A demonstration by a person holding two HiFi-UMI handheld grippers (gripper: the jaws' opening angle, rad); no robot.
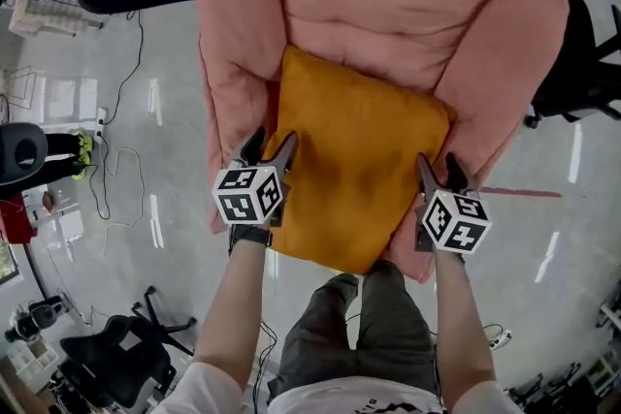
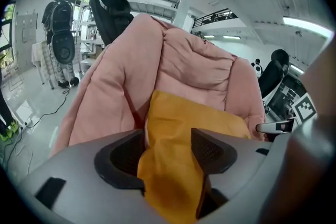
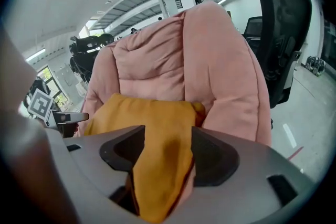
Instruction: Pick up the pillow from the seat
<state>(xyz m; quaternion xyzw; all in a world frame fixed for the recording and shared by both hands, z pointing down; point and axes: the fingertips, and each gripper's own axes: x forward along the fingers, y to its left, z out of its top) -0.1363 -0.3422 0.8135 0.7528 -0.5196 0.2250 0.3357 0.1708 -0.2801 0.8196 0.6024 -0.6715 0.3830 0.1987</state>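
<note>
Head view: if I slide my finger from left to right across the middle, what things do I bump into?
Left gripper → orange pillow → right gripper → black office chair.

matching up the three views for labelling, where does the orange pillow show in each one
Head view: the pillow sits at centre, lying on the pink padded chair.
Left gripper view: lower centre, its edge running between the open jaws.
Right gripper view: lower centre, likewise between the open jaws.
Shared landmark: the pink padded chair, which backs the pillow in all three.
</note>
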